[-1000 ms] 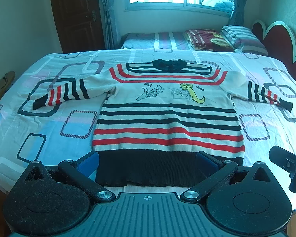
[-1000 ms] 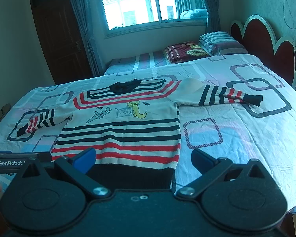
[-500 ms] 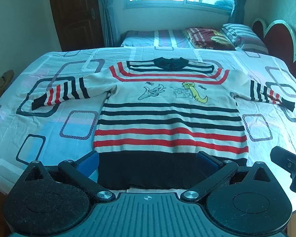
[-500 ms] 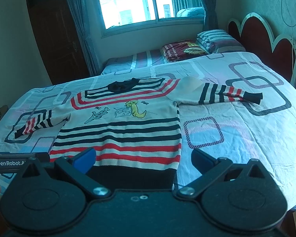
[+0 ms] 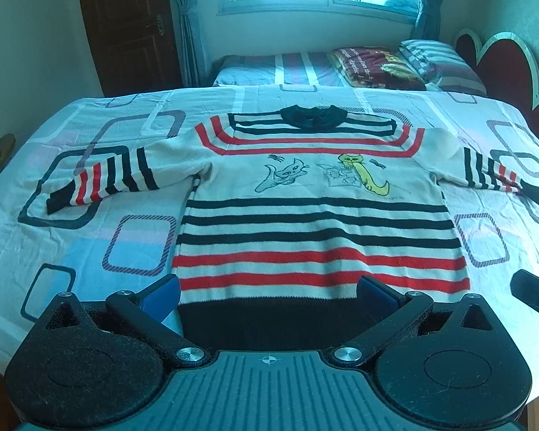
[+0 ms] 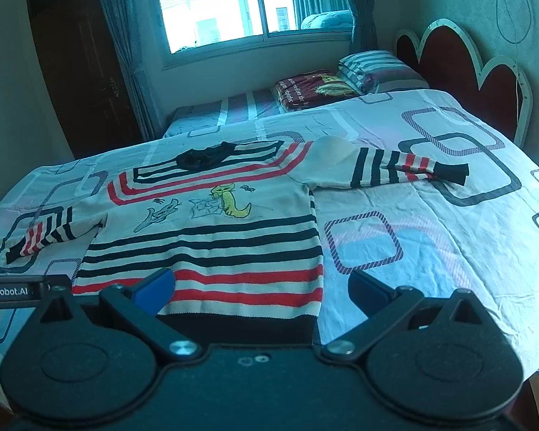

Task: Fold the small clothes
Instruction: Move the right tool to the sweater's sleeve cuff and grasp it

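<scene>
A small cream knitted sweater (image 5: 319,194) with black and red stripes, a black collar and a black hem band is lying face up and flat on the patterned bedsheet. Both sleeves are stretching out sideways, each ending in a black cuff. Two cartoon figures, one grey and one yellow, are showing across the chest. The hem is facing the cameras.

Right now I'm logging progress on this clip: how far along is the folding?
Done: the striped sweater lies spread flat, face up on the bed, both sleeves stretched out sideways. In hand: nothing; the left claw and right claw are open near the black hem, gripping no fabric. Left: every fold, sleeves and body alike.
</scene>
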The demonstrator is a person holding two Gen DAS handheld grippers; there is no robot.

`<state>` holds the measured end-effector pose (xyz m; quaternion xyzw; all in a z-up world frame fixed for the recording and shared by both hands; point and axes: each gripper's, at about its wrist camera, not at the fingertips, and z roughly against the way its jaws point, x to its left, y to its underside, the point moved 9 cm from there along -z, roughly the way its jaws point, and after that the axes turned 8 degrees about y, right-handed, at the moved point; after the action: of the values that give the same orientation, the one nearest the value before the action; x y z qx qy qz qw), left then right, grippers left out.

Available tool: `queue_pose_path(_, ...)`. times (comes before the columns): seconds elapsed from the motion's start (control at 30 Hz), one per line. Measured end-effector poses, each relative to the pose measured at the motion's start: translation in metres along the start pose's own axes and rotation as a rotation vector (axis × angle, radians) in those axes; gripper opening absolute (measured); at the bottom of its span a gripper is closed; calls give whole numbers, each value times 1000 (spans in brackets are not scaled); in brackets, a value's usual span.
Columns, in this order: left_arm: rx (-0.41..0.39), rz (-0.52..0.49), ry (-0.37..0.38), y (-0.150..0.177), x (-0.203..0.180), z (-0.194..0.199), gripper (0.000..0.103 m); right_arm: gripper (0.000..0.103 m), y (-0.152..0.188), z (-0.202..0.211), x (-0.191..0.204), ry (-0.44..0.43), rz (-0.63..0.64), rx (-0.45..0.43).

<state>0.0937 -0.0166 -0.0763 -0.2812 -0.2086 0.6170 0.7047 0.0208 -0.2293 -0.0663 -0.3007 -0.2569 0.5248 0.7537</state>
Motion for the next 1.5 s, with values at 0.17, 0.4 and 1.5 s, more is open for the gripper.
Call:
queue_pose_path(0.17, -1, -18, 11, -19, 13, -20, 103, 102, -12, -12, 5, 23, -57, -36)
queue_pose_path(0.4, 2, -36, 36, -45, 21, -49, 103, 102, -29, -33, 3, 94, -78, -66)
queue_pose_path(1.5, 101, -23, 1, -143, -119, -297, 103, 71, -130, -306, -233, 234, -387, 75)
